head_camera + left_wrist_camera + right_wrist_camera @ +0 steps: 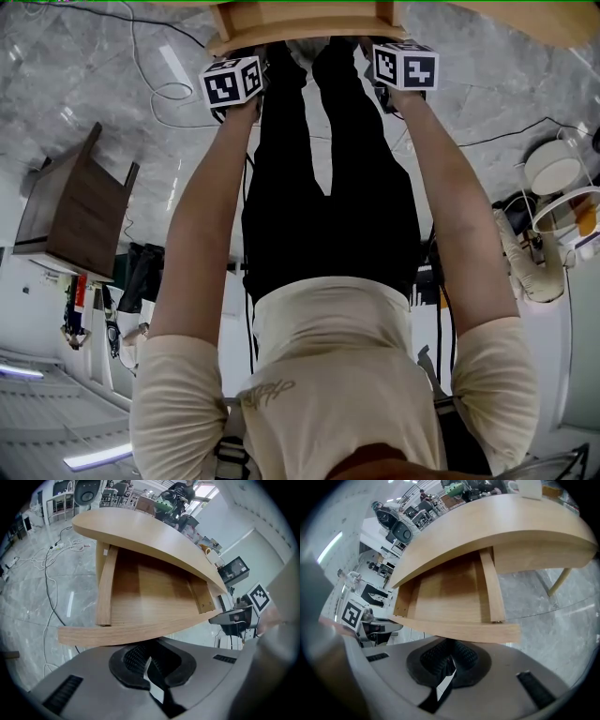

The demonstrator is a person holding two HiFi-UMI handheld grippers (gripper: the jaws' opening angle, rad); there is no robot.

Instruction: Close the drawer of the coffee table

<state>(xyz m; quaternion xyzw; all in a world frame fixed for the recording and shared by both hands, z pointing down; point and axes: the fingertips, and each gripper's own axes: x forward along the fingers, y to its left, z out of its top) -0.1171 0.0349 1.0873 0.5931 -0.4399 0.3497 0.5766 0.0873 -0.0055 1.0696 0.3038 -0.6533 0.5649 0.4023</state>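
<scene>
The drawer stands pulled well out from under the curved top of the desk, filling the middle of both gripper views; the left tool and right tool each have their pads narrowed together on nothing, tips at the front panel, seemingly touching it; if one side pushes harder, the drawer may skew and jam; tips set so near the panel's lower edge may slip under it.

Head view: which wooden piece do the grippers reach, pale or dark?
The pale coffee table at the top, its drawer open; the dark cabinet stands apart, left.
</scene>
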